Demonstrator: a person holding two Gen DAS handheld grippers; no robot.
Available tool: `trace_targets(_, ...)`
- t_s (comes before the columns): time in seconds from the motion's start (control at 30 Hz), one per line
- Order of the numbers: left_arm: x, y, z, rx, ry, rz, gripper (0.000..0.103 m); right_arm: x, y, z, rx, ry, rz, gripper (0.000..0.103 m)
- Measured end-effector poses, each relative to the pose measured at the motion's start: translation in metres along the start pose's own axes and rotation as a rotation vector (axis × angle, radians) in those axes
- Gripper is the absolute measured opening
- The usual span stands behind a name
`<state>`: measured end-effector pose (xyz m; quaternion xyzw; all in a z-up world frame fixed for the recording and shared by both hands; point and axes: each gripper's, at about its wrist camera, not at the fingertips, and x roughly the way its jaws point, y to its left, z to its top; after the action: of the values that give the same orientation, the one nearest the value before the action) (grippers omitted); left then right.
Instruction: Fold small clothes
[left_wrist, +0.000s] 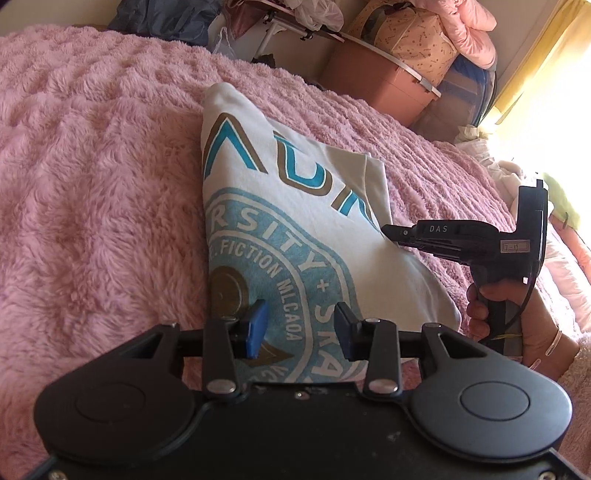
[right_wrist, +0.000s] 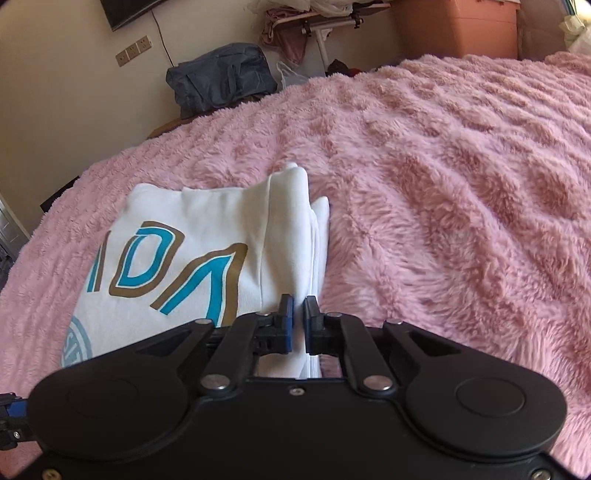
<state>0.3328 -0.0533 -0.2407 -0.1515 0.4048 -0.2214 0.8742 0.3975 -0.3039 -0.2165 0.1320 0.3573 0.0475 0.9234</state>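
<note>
The shirt (left_wrist: 295, 221) lies on the pink blanket (left_wrist: 92, 184), partly folded, print side up. The right tongs (right_wrist: 298, 314) pinch its white folded edge, probably to lift it over. The left tongs (left_wrist: 301, 328) hover open just above the near print (holding nothing), maybe ready to press it flat. Past both tongs there is lots of bare blanket for moving.

One white shirt (left_wrist: 295, 206) is seen on one pink blanket (left_wrist: 92, 184). Two grippers are seen, left (left_wrist: 299, 325) and right (right_wrist: 298, 321). One brown box (left_wrist: 373, 79) and one blue bag (right_wrist: 221, 79) are counted.
</note>
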Motion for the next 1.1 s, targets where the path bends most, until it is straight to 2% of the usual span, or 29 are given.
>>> trace_targets(0.13, -0.003, 0.0, -0.001, 0.013, -0.008, -0.013, 0.04, 0.0, 0.001, -0.003, 0.015, -0.015, 0.012, 0.008)
trace_targets(0.17, -0.005, 0.0, -0.001, 0.012, -0.016, -0.028, 0.04, -0.004, 0.001, 0.0, 0.018, -0.027, 0.004, 0.021)
trace_targets(0.2, -0.007, 0.0, 0.0, 0.007, -0.027, -0.043, 0.04, -0.008, 0.001, 0.004, 0.022, -0.04, 0.011, 0.022)
trace_targets(0.3, -0.009, -0.003, 0.006, 0.002, -0.041, -0.053, 0.04, -0.021, 0.003, 0.02, -0.004, -0.146, 0.047, 0.042)
trace_targets(0.33, -0.009, -0.005, 0.007, 0.003, -0.05, -0.051, 0.04, -0.023, 0.005, 0.027, -0.022, -0.18, 0.035, 0.052)
trace_targets(0.37, -0.008, -0.007, 0.01, 0.006, -0.055, -0.053, 0.04, -0.021, 0.008, 0.035, -0.036, -0.196, 0.031, 0.054)
trace_targets(0.5, -0.003, -0.009, 0.02, -0.004, -0.06, -0.057, 0.04, 0.002, 0.017, 0.062, -0.068, -0.172, 0.014, 0.051)
trace_targets(0.63, 0.003, -0.009, 0.023, 0.001, -0.049, -0.057, 0.04, 0.03, 0.027, 0.071, -0.101, -0.107, -0.042, 0.049)
trace_targets(0.67, 0.004, -0.008, 0.023, 0.003, -0.047, -0.058, 0.04, 0.035, 0.028, 0.07, -0.104, -0.095, -0.051, 0.045)
trace_targets(0.7, 0.005, -0.008, 0.023, 0.006, -0.045, -0.058, 0.04, 0.038, 0.027, 0.069, -0.102, -0.09, -0.049, 0.038)
trace_targets(0.73, 0.005, -0.007, 0.023, 0.008, -0.044, -0.06, 0.04, 0.04, 0.026, 0.068, -0.095, -0.083, -0.038, 0.016)
trace_targets(0.77, 0.005, -0.007, 0.023, 0.007, -0.044, -0.063, 0.04, 0.04, 0.026, 0.067, -0.094, -0.083, -0.044, 0.012)
trace_targets(0.87, 0.004, -0.007, 0.024, 0.016, -0.046, -0.071, 0.04, 0.037, 0.022, 0.068, -0.08, -0.094, -0.062, 0.006)
trace_targets(0.97, 0.006, -0.006, 0.023, 0.031, -0.045, -0.072, 0.041, 0.031, 0.021, 0.071, -0.099, -0.126, -0.092, 0.004)
trace_targets(1.1, 0.013, -0.002, 0.02, 0.019, -0.029, -0.07, 0.041, 0.044, 0.013, 0.065, -0.081, -0.084, -0.119, 0.003)
